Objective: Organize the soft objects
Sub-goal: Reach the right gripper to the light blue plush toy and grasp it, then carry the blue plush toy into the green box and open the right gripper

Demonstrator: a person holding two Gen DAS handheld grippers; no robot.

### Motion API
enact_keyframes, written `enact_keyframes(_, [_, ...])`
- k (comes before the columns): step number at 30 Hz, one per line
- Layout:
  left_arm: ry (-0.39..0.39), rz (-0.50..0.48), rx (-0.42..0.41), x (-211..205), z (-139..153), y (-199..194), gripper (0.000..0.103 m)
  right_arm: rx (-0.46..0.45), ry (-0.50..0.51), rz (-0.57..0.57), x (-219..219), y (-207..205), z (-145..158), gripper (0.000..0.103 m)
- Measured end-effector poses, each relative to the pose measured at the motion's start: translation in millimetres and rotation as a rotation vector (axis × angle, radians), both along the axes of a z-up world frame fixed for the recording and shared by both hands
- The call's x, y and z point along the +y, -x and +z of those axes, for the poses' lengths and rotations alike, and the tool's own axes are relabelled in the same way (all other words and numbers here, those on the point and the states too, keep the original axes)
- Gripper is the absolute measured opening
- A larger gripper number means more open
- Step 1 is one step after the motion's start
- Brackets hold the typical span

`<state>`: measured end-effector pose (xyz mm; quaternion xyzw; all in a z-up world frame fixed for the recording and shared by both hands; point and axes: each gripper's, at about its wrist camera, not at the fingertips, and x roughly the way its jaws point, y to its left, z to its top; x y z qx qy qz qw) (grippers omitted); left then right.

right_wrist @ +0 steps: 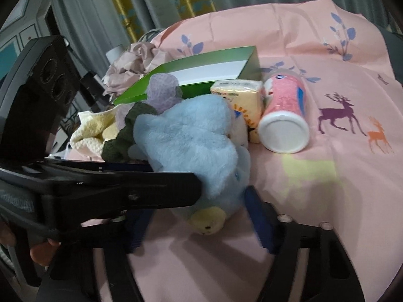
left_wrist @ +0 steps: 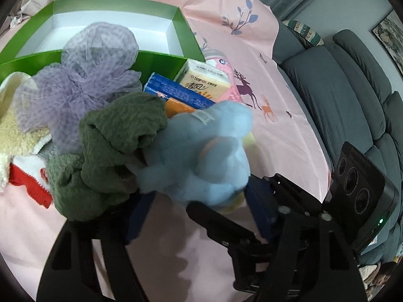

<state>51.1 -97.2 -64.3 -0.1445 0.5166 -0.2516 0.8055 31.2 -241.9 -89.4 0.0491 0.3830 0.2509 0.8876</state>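
A light blue plush toy (left_wrist: pixel 201 151) with a yellow head (right_wrist: pixel 209 221) lies on the pink cloth. It fills the gap of my left gripper (left_wrist: pixel 199 201), whose blue pads (left_wrist: pixel 141 209) press its sides. My right gripper (right_wrist: pixel 196 216) closes on the same toy from the other side, one pad (right_wrist: pixel 254 209) against its edge. Against the toy lie a dark green knitted cloth (left_wrist: pixel 105 151), a purple mesh pouf (left_wrist: pixel 88 75) and a cream fleece cloth (left_wrist: pixel 15 130). Behind them stands an open green box (left_wrist: pixel 186 32) with a white inside.
A yellow tissue pack (right_wrist: pixel 241 98), a blue pack (left_wrist: pixel 176 90) and a pink canister (right_wrist: pixel 284 110) on its side sit by the box. A red-and-white fabric piece (left_wrist: pixel 27 181) lies at the left. A grey sofa (left_wrist: pixel 340 88) borders the pink tablecloth (right_wrist: pixel 327 176).
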Motion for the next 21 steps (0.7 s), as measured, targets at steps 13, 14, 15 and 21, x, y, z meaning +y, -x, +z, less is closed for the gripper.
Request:
enact_keyframes(13, [0.035, -0.076, -0.065, -5, 23, 22, 0.060, -0.054, 0.000, -0.038, -4, 27, 16, 0.057])
enact_keyframes(14, [0.040, -0.081, -0.075, -6, 27, 24, 0.060, -0.066, 0.000, -0.042, -6, 31, 21, 0.057])
enact_keyframes(15, [0.047, -0.089, -0.099, -6, 37, 28, 0.060, -0.086, 0.004, -0.048, -6, 35, 28, 0.057])
enact_keyframes(21, [0.053, -0.089, -0.243, 5, 89, 25, 0.061, -0.219, 0.009, -0.065, -2, 37, 75, 0.057])
